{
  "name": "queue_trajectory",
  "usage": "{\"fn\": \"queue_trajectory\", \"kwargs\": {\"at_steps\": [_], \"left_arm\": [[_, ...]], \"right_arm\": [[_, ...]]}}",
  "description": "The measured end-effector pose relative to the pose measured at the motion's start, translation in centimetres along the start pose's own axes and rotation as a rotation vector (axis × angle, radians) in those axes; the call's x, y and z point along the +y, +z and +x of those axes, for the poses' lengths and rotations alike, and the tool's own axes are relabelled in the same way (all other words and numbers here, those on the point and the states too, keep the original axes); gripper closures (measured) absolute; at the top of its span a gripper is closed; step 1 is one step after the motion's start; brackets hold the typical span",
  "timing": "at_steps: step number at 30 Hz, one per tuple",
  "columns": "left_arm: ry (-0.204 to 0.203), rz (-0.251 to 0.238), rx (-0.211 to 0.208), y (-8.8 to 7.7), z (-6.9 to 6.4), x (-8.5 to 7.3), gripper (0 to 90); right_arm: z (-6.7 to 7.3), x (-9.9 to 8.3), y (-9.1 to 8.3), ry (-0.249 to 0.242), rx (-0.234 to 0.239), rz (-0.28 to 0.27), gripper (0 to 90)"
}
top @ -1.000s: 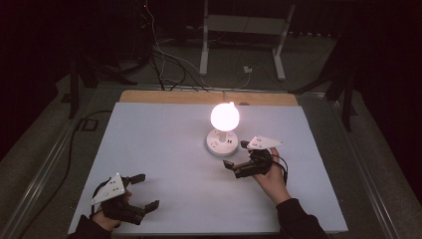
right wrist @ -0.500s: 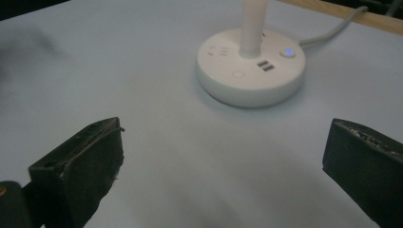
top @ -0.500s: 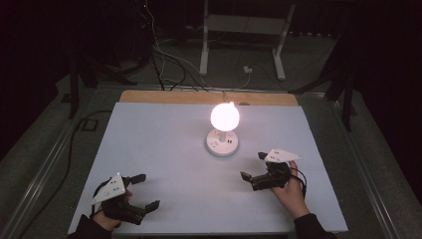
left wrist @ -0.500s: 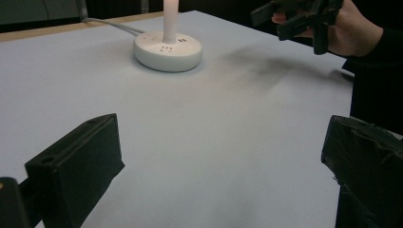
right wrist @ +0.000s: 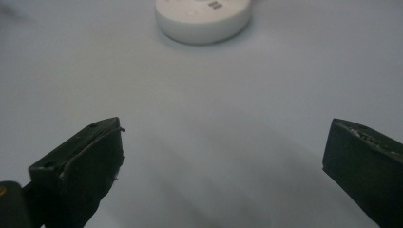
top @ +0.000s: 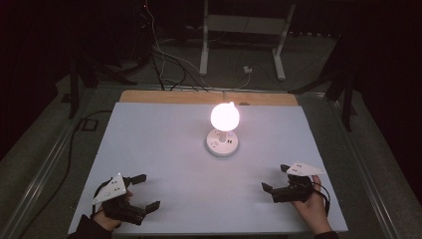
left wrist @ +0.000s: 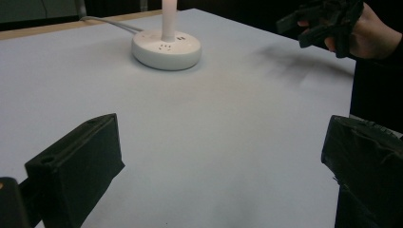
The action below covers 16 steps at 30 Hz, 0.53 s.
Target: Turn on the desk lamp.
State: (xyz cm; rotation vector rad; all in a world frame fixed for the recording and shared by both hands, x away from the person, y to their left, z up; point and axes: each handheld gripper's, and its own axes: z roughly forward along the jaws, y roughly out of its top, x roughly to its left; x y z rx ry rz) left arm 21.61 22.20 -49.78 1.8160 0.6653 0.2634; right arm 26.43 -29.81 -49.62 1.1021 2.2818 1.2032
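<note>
both my left gripper (top: 144, 190) and right gripper (top: 275, 178) gape empty on the table (top: 164, 149), well apart from the lit lamp (top: 224, 128).

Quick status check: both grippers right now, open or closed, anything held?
Left gripper: open, holding nothing, low over the white table.
Right gripper: open, holding nothing, on the near side of the lit lamp.

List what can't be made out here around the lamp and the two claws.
- Bulb: high view, glare washes out its surface and shape detail.
- Lamp base: markings too small to read in the high view; cut off by the top edge in the right gripper view.
- Lamp stem: left gripper view, top edge cuts it off.
- Right claw: left gripper view, top edge crops it.
- Left claw: open, its hand partly cut by the bottom edge.
</note>
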Motion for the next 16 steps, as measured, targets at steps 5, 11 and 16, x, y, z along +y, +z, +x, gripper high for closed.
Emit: {"fn": "queue_trajectory", "kwargs": {"at_steps": [5,11,16], "left_arm": [[0.000,0.003,0.000,0.0,0.0,0.0,0.4],[0.000,0.008,0.001,0.1,0.0,0.0,0.4],[0.002,0.012,0.000,0.2,0.0,-0.1,0.4]], "right_arm": [[-0.7,-1.5,-1.5,0.061,-0.004,0.016,0.0],[-0.9,-3.1,-2.2,0.053,-0.039,0.028,0.0],[-1.0,-3.4,-2.3,0.061,-0.043,0.025,0.0]]}}
